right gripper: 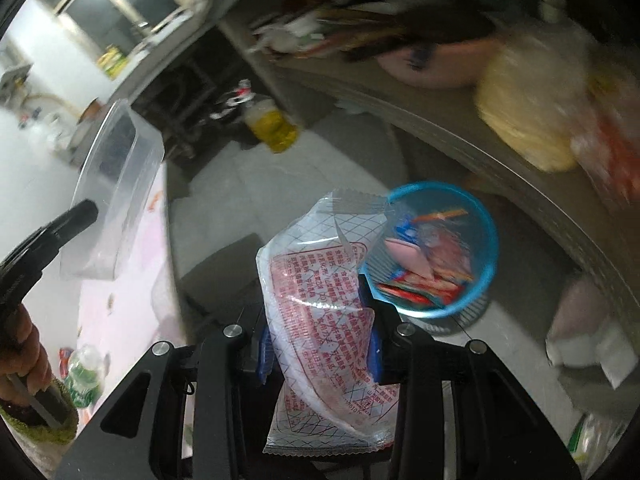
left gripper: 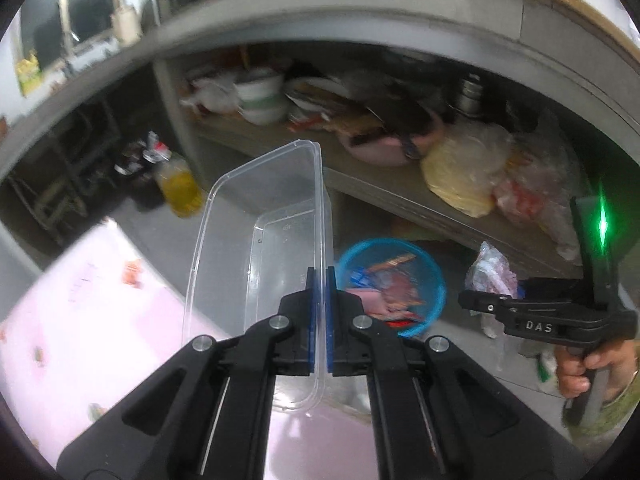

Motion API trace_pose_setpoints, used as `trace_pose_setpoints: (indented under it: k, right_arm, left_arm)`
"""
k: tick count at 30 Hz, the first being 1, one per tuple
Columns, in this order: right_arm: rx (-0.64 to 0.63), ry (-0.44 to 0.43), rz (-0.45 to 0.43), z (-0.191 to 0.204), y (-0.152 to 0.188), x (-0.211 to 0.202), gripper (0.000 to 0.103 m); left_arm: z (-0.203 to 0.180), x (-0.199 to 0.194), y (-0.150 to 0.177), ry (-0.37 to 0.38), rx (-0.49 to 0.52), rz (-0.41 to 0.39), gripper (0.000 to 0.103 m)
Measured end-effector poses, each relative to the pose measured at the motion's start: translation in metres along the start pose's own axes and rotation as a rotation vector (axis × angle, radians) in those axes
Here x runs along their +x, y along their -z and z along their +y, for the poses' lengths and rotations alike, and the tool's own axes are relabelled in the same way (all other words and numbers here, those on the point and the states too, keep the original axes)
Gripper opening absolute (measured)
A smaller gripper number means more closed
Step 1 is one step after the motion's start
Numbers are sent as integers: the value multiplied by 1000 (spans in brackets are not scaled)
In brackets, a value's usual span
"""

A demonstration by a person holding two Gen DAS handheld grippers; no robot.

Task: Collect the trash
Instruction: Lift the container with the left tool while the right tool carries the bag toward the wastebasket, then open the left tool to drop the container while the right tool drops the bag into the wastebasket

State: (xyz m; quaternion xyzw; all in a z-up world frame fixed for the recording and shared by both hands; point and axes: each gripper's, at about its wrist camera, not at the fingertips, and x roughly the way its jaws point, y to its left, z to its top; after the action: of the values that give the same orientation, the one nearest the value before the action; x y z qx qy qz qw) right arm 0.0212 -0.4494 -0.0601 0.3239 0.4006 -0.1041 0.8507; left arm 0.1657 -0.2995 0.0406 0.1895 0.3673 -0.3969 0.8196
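My left gripper (left gripper: 320, 280) is shut on the side wall of an empty clear plastic food container (left gripper: 256, 240), held tilted above the pink table edge. The container (right gripper: 116, 184) also shows at the left of the right wrist view. My right gripper (right gripper: 320, 344) is shut on a crumpled clear snack wrapper with red print (right gripper: 320, 312). The wrapper (left gripper: 494, 272) and the right gripper (left gripper: 470, 300) appear at the right of the left wrist view. A blue wastebasket (left gripper: 436, 280) on the floor holds several wrappers; the blue wastebasket (right gripper: 486, 232) lies just beyond the held wrapper.
A pink-clothed table (left gripper: 80, 320) sits at lower left. A concrete shelf (left gripper: 400, 188) under the counter carries bowls, a pink basin and plastic bags. A bottle of yellow oil (left gripper: 180, 188) stands on the floor. A green bottle (right gripper: 82, 376) rests on the table.
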Motion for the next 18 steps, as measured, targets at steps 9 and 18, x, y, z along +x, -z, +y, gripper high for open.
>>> trace_pose_setpoints:
  k: [9, 18]
  right_arm:
    - [191, 63, 13, -79, 9, 6, 35]
    - [243, 81, 26, -101, 10, 15, 35]
  left_arm:
    - [-42, 83, -24, 122, 2, 141, 2]
    - [-69, 169, -32, 117, -31, 201, 51]
